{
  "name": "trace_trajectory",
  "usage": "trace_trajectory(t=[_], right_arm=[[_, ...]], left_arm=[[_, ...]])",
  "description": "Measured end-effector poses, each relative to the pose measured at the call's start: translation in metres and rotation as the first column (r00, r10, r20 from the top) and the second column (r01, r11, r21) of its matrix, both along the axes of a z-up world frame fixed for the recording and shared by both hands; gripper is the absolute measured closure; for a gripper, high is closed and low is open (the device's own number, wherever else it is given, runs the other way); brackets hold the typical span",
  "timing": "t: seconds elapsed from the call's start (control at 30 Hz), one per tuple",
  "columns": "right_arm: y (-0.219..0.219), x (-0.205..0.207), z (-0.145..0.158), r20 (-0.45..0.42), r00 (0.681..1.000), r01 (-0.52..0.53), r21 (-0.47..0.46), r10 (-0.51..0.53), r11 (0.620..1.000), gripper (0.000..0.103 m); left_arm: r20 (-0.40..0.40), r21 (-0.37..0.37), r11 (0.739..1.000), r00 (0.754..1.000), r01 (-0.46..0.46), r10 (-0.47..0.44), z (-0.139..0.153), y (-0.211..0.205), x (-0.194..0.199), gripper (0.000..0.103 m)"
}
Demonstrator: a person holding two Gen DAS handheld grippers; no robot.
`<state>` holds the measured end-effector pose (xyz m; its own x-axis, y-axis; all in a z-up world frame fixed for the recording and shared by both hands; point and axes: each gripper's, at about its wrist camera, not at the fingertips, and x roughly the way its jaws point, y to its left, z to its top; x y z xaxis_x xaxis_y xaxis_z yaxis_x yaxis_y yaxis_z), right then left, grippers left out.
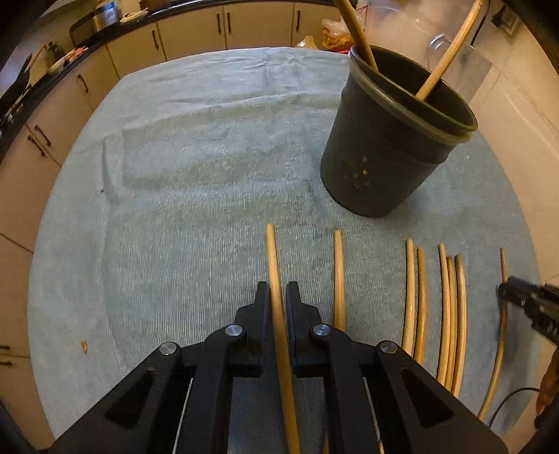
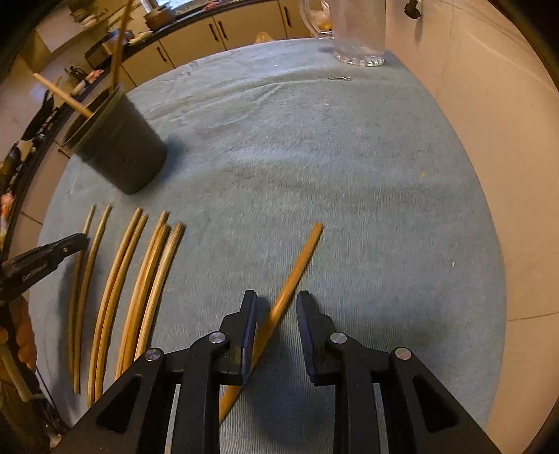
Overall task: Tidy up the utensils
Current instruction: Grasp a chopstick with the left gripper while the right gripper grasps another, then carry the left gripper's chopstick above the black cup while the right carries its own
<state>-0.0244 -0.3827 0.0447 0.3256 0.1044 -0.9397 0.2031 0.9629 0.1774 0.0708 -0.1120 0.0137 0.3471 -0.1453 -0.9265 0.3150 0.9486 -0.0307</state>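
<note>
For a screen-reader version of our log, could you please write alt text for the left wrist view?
The left claw is closed around a wooden chopstick lying on a blue-grey towel. To its right lie more chopsticks in a row, and beyond them stands a dark utensil holder with two sticks already inside. The right claw enters at the far right edge.

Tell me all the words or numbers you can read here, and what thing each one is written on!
White lettering on the side of the left gripper, seen in the right wrist view: too blurred to read.
Dark utensil holder: small dots, no words.
Chopsticks, towel and glass pitcher: no writing seen.
</note>
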Motion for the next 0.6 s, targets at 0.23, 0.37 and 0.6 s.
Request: trace_trajectory(t=[0.23,0.37,0.6], right_arm=[[0.006,0.032,0.001,-0.059,0.998,0.01,-0.08,-0.014,0.997,0.079],[0.011,0.035,0.001,-0.042,0.999,-0.005,-0.103,0.001,0.995,0.095],[0.0,0.013,0.037,0.143,0.989,0.026,0.018,-0.028,0.999,0.096]], left_arm=[[0.001,-0.01,1.0,1.0,0.006,-0.006,0.005,-0.007,0.006,0.094],[0.039,-0.027,1.0,0.999,-0.002,0.003,0.009,-0.003,-0.006,0.098],[0.178,-0.122,0.992,0.983,-0.02,0.042,0.057,0.014,-0.044,0.098]])
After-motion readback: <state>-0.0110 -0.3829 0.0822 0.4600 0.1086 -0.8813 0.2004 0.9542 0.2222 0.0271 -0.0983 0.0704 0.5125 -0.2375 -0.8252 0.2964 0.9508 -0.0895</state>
